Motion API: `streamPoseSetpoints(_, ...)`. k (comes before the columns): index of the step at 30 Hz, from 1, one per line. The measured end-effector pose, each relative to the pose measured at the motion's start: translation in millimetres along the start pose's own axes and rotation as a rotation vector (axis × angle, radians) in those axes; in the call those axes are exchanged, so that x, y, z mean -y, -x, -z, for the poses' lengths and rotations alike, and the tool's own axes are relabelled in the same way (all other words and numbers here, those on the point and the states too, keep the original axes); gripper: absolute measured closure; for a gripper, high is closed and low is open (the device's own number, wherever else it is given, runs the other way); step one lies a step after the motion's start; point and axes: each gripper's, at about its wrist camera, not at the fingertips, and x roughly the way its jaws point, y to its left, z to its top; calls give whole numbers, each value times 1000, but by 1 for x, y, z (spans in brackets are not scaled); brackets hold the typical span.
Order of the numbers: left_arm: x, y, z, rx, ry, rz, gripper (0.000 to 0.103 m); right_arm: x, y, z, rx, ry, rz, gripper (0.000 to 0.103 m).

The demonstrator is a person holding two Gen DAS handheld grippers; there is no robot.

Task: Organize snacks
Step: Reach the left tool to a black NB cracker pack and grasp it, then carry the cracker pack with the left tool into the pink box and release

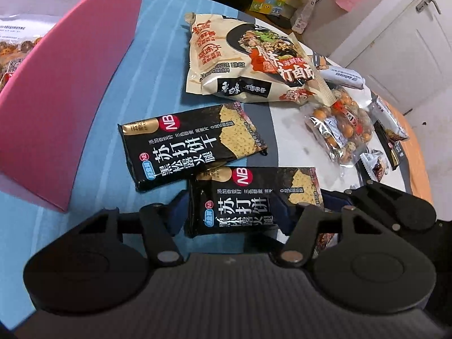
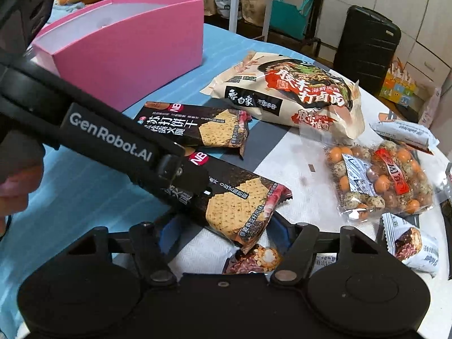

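Observation:
A black soda-cracker pack (image 1: pixel 245 200) lies flat on the table. My left gripper (image 1: pixel 231 209) is shut on its near end, with both blue pads against its long sides. In the right wrist view the same pack (image 2: pixel 240 206) runs diagonally; one left-gripper finger (image 2: pixel 169 166) rests on its far end. The pack's cracker-picture end sits between the fingers of my right gripper (image 2: pixel 223 228), whose jaws stand a little wider than the pack. A second identical pack (image 1: pixel 186 147) (image 2: pixel 197 130) lies just beyond. An open pink box (image 1: pixel 56 84) (image 2: pixel 127 48) stands to the left.
A large noodle bag (image 1: pixel 248 59) (image 2: pixel 296 96) lies behind the packs. To the right are a clear bag of coated nuts (image 2: pixel 381 178), small wrapped bars (image 2: pixel 409 245) (image 2: pixel 254 260) and a white packet (image 2: pixel 404 132). A black suitcase (image 2: pixel 367 39) stands past the table's edge.

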Motion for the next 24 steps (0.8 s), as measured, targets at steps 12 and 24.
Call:
streamPoseSetpoints(12,27,33,15,-33,-96,-35,44,-16,31,11,25,15,27,35)
streamPoseSetpoints(24,58,82,42,-74,-200,-54,43,-43,88,16,93,21,58,23)
